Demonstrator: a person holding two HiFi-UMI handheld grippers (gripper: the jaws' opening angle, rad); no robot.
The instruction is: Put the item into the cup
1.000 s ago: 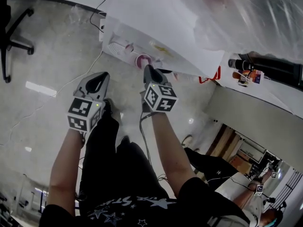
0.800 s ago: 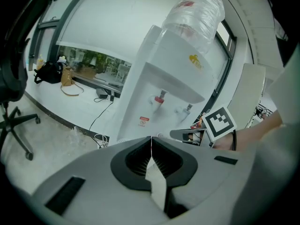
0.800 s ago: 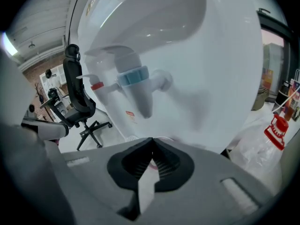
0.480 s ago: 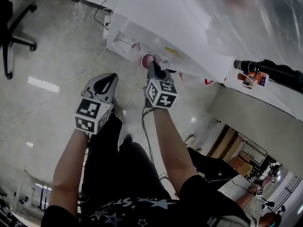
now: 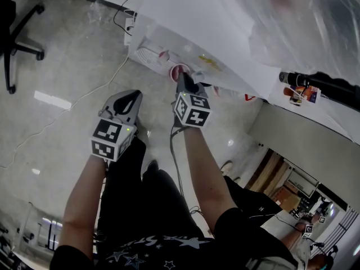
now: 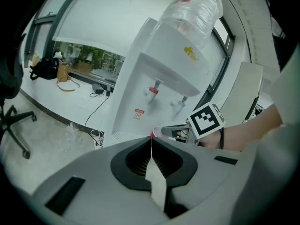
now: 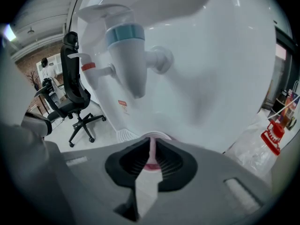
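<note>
A pink cup [image 5: 180,70] is held at the front of a white water dispenser [image 5: 169,44], with my right gripper [image 5: 183,79] shut on its wall. In the right gripper view the cup's rim [image 7: 158,136] sits just below the blue-collared tap [image 7: 126,55], and the pink wall runs between the jaws of the right gripper [image 7: 151,153]. My left gripper [image 5: 128,101] hangs lower left, away from the dispenser, jaws together. In its own view the left gripper [image 6: 151,146] pinches a thin red strip; I cannot tell what it is. The cup [image 6: 157,131] shows beyond.
A red-handled tap [image 7: 89,67] sits left of the blue one. A large water bottle [image 6: 192,11] tops the dispenser. A black office chair [image 7: 75,93] stands on the floor to the left, and cables [image 5: 121,21] trail by the dispenser's base.
Both grippers have shifted slightly right and toward the dispenser. The cup now sits closer under the taps. Neither gripper's hold has changed.
</note>
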